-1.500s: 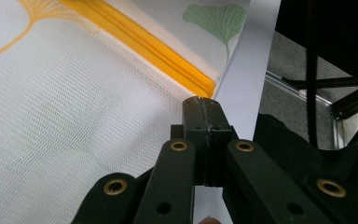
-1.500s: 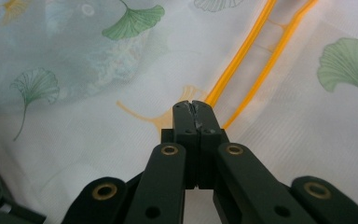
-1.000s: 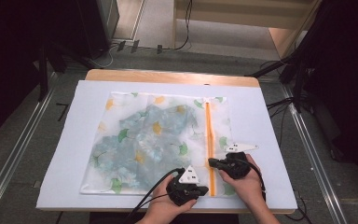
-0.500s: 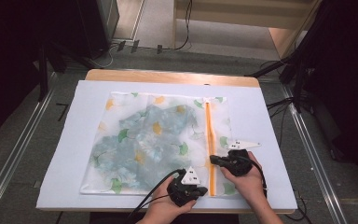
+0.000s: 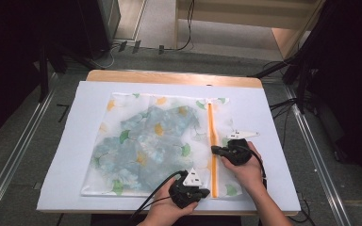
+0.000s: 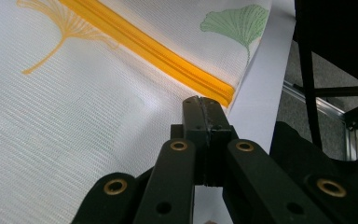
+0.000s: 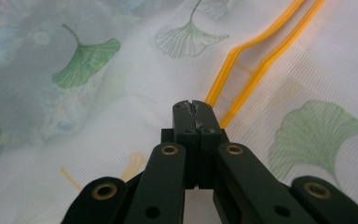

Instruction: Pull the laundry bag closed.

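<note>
A white mesh bag [image 5: 122, 183] printed with ginkgo leaves lies flat on the table, a pale blue-green garment [image 5: 155, 136] inside it. Its orange zipper [image 5: 210, 125] runs along the right side. My left gripper [image 5: 206, 192] is shut at the zipper's near end [image 6: 214, 91], pinching the bag's edge there [image 6: 204, 105]. My right gripper [image 5: 213, 149] is shut midway up the zipper, where the two orange tracks [image 7: 261, 51] meet at its tips [image 7: 193, 107]. Beyond the tips the tracks stand apart. The pull itself is hidden by the jaws.
The bag rests on a white sheet [image 5: 283, 188] covering a wooden table [image 5: 169, 76]. Metal rails [image 5: 14, 160] run along the floor on both sides. Cables and dark stands [image 5: 306, 75] crowd the far right.
My right gripper has slid away from the person along the zipper. The left gripper has stayed at the zipper's near end.
</note>
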A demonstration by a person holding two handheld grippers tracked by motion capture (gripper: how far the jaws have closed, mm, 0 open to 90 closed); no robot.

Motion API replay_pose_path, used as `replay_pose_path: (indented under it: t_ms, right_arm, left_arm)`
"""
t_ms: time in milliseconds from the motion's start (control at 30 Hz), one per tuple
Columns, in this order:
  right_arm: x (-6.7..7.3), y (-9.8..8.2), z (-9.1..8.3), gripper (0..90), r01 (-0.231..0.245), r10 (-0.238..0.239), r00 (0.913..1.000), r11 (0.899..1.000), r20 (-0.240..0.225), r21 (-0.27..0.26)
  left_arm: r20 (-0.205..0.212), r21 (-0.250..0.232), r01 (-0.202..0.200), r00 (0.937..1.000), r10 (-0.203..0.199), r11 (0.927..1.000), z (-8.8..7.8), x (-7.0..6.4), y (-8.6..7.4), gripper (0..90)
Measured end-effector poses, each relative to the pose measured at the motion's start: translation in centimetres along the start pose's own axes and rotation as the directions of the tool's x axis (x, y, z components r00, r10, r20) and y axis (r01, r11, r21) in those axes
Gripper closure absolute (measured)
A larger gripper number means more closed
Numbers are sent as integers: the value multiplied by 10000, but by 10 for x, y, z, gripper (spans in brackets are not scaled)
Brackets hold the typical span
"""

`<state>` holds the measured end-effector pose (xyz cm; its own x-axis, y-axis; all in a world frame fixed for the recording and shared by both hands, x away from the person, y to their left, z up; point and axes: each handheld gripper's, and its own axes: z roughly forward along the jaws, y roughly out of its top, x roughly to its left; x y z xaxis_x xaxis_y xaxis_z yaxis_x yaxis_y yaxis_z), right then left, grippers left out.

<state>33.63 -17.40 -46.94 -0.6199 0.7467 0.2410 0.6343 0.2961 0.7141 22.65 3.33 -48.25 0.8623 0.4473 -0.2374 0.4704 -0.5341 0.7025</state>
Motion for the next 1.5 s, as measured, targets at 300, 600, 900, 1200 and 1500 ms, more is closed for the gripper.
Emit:
replay_pose_path:
  t_ms: [300, 600, 900, 1200, 1500]
  right_arm:
    - [-14, 16, 13, 900, -155, 154, 9997, 9999, 207, 14]
    - [-25, 39, 20, 900, -240, 242, 9989, 9997, 414, -43]
    - [-42, 60, 36, 900, -454, 443, 9972, 9988, 597, 169]
    - [-61, 78, 52, 900, -774, 764, 9947, 9969, 686, 127]
    - [-82, 98, 67, 900, -1042, 1040, 9917, 9946, 757, -12]
  left_arm:
    - [86, 22, 57, 9999, -57, 10000, 0, 1, 0, 900]
    - [58, -17, -27, 10000, 27, 10000, 0, 1, 0, 900]
    - [-24, 77, -76, 10000, 77, 9999, 0, 0, 0, 900]
    - [-18, 27, -64, 10000, 64, 10000, 0, -1, -1, 900]
    - [48, -19, 38, 10000, -38, 10000, 0, 0, -1, 900]
